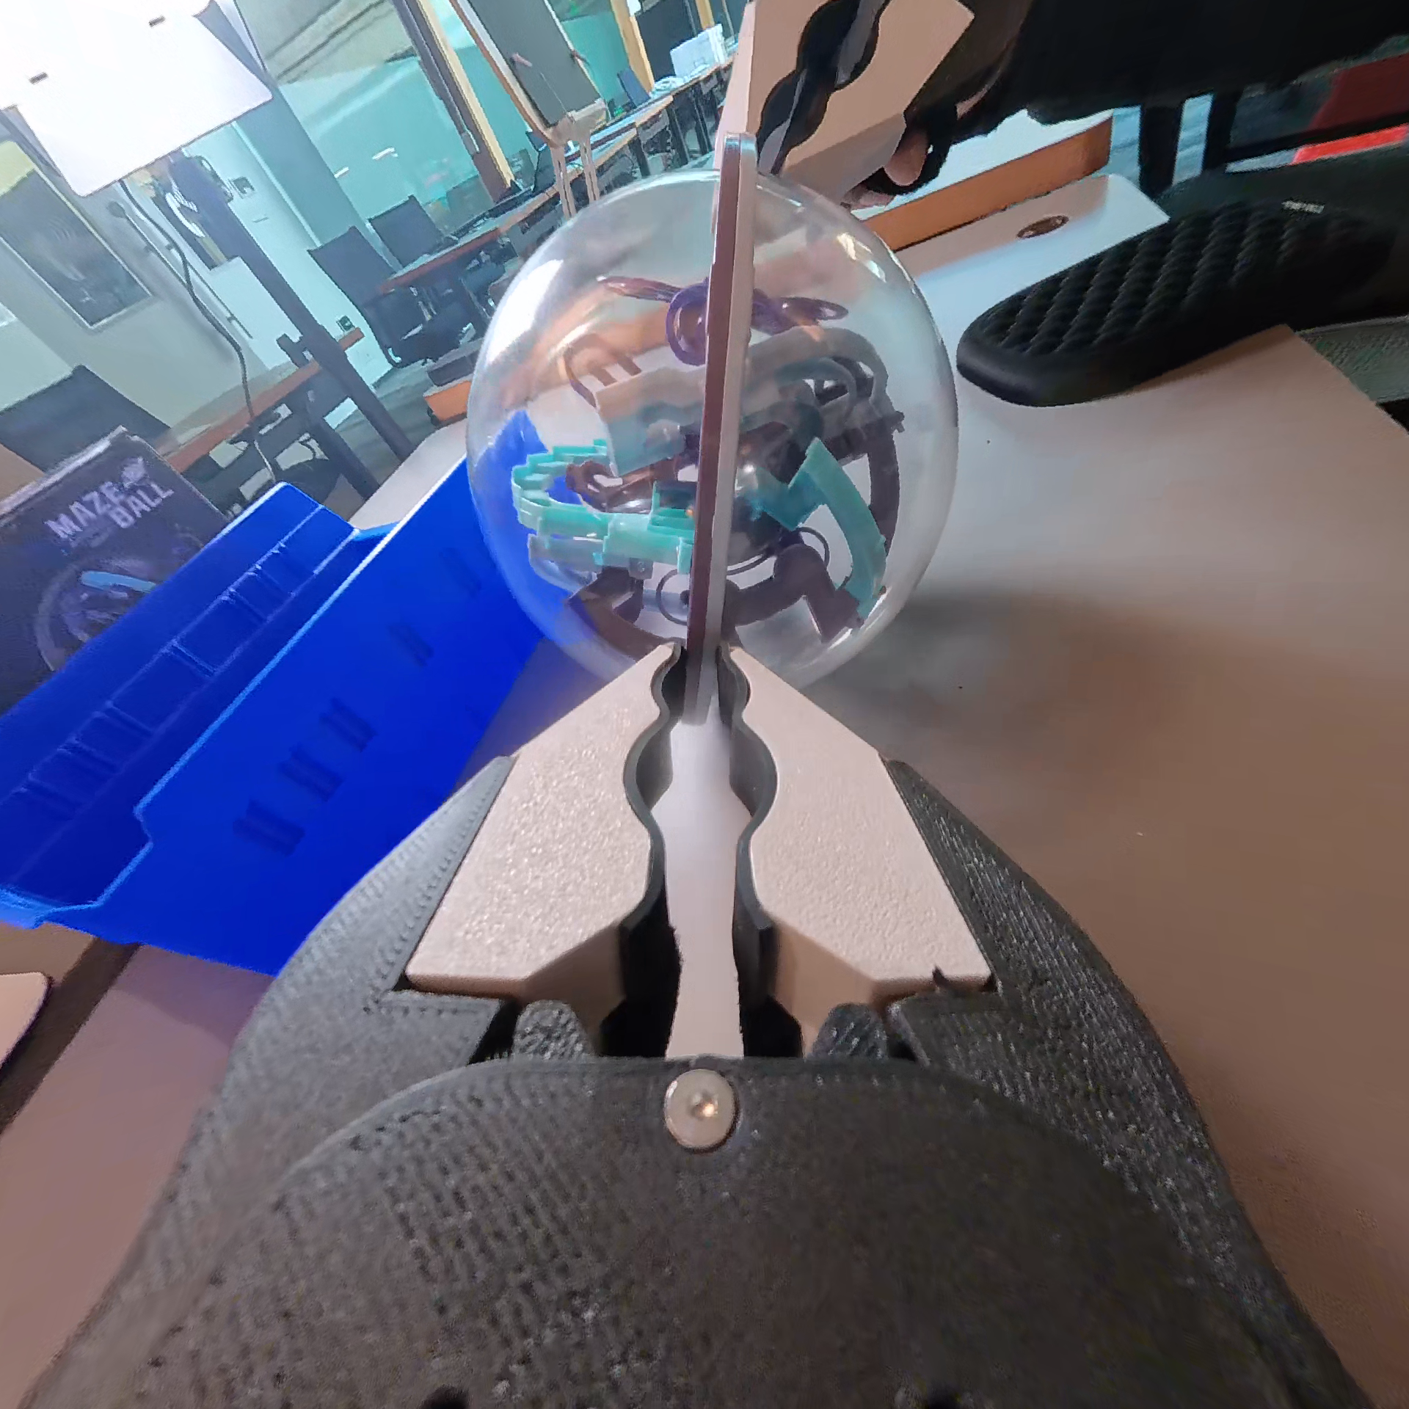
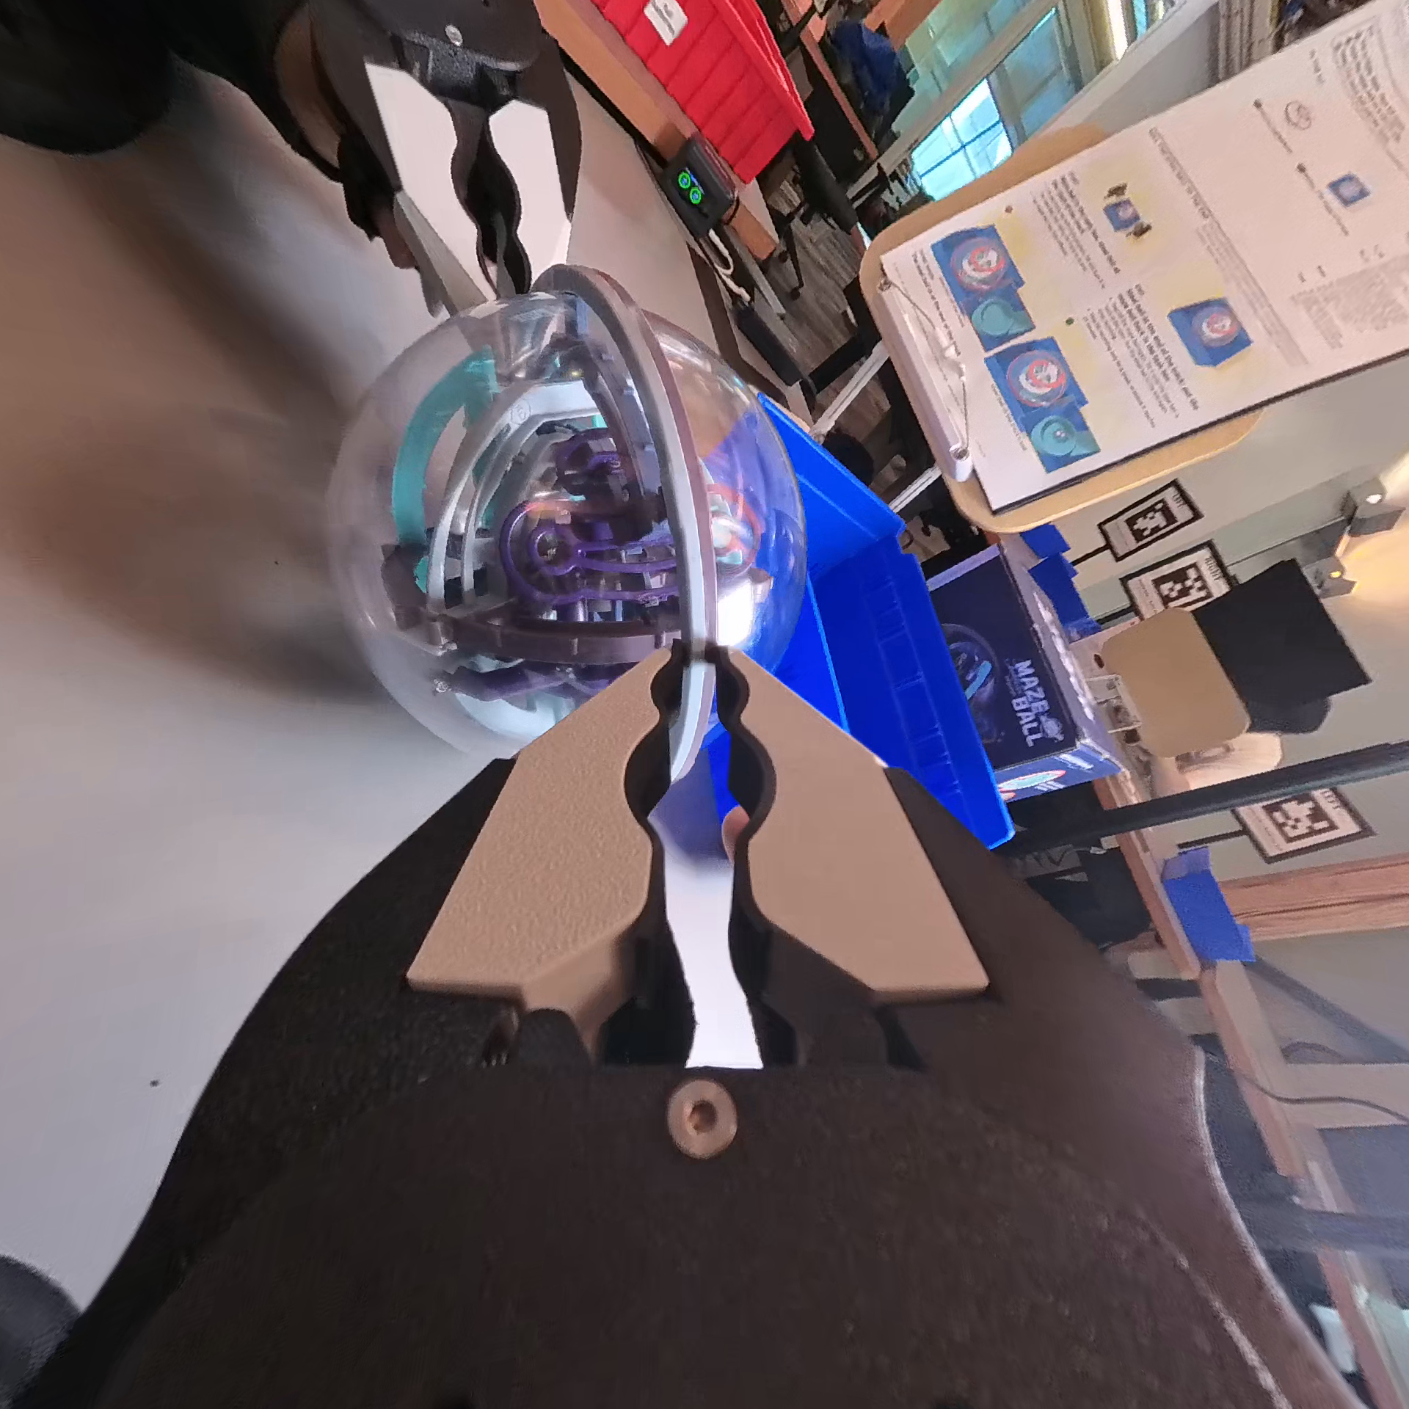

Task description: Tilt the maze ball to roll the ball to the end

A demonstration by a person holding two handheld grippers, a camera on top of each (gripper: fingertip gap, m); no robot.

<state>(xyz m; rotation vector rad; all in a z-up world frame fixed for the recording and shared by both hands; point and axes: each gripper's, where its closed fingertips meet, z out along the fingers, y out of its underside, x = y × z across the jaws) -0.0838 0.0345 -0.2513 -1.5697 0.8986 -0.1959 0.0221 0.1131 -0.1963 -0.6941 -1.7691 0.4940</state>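
The maze ball (image 1: 595, 473) is a clear plastic sphere with teal, purple and brown tracks inside and a thin flat rim around its middle. It is held above the table between both grippers. My left gripper (image 1: 698, 663) is shut on the near part of the rim. My right gripper (image 1: 793, 137) clamps the rim at the far top. In the right wrist view the maze ball (image 2: 534, 518) is tilted; my right gripper (image 2: 692, 657) is shut on its rim and the left gripper (image 2: 507, 263) grips the far side. The small ball inside cannot be made out.
A blue plastic bin (image 1: 251, 717) lies on the table left of the ball, also in the right wrist view (image 2: 877, 610). The toy's dark box (image 1: 84, 549) stands behind it. A black mesh pad (image 1: 1189, 305) lies at the right. An instruction sheet on a board (image 2: 1144, 267) stands beyond.
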